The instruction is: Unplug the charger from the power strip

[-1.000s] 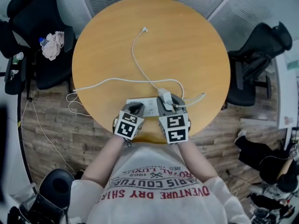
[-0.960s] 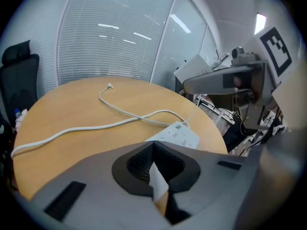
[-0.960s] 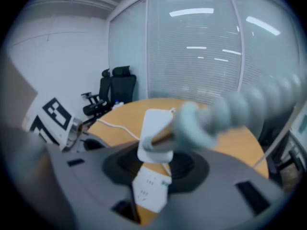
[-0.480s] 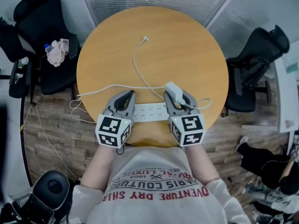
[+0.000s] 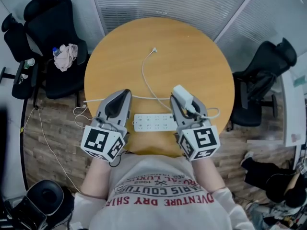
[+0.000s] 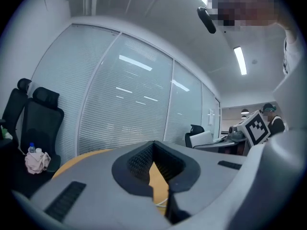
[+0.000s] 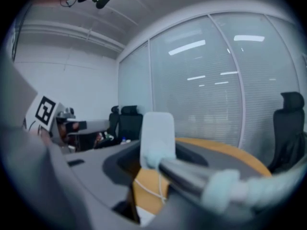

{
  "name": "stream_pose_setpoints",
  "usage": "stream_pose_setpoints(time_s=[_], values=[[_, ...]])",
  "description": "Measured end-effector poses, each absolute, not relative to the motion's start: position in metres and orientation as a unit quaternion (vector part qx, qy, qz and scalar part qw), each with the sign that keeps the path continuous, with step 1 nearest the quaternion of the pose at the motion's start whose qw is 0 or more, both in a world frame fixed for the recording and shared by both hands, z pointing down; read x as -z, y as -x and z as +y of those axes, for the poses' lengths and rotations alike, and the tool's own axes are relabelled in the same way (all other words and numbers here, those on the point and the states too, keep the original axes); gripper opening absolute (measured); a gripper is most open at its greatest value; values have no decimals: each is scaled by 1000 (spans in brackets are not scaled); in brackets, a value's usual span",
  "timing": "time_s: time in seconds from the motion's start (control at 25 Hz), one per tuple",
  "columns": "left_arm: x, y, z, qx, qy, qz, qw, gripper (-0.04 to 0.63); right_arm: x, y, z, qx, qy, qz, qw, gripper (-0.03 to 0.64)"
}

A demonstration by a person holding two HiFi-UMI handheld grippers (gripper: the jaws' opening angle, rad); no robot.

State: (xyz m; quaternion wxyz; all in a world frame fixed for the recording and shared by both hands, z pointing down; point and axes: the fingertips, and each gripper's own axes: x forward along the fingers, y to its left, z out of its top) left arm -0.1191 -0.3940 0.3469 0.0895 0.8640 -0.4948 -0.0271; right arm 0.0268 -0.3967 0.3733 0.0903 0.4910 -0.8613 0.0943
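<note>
while the black office chair (image 5: 48, 28) with a crumpled cloth (image 5: 64, 57) on its seat stands off at the far left and has no part in this, the left gripper (image 5: 122, 96) hangs over the near left part of the round wooden table (image 5: 192, 47), its jaws brought together on nothing; through the slit in its own view only tabletop and a bit of white cord show. next to the right, the power strip (image 5: 156, 122) lies flat near the table's front edge, between the two grippers and touched by neither as far as the head view shows; nothing appears to be plugged into it. it looks like a light plastic bar that would probably lift with a tight plug unless pressed down. behind it a thin white cable (image 5: 144, 75) wanders over the tabletop to a small free connector; it is limp and thin, so it will likely trail and tug a little but should not be pulled on. further right, the right gripper (image 5: 184, 104) is clamped across the charger (image 5: 181, 94), jaws spread fairly wide by its body, and holds it up clear of the strip, so the unplugging looks done. the charger is a small white block, hard and smooth-sided, probably light and somewhat slippery, sturdy enough for a firm squeeze. the best hold is where the pads sit now, on its two flat faces near the middle, away from the cable's root.
</note>
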Motion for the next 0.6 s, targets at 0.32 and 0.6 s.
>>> stream_pose_setpoints(time_s=[0.32,0.6], values=[[-351,117,-395,9,-862,-500,83,34,-373,-24,-398,-90,-487,-864,93,155],[-357,114,-397,-7,-867,-493,73,34,-379,-24,-397,-96,-493,-859,97,155]])
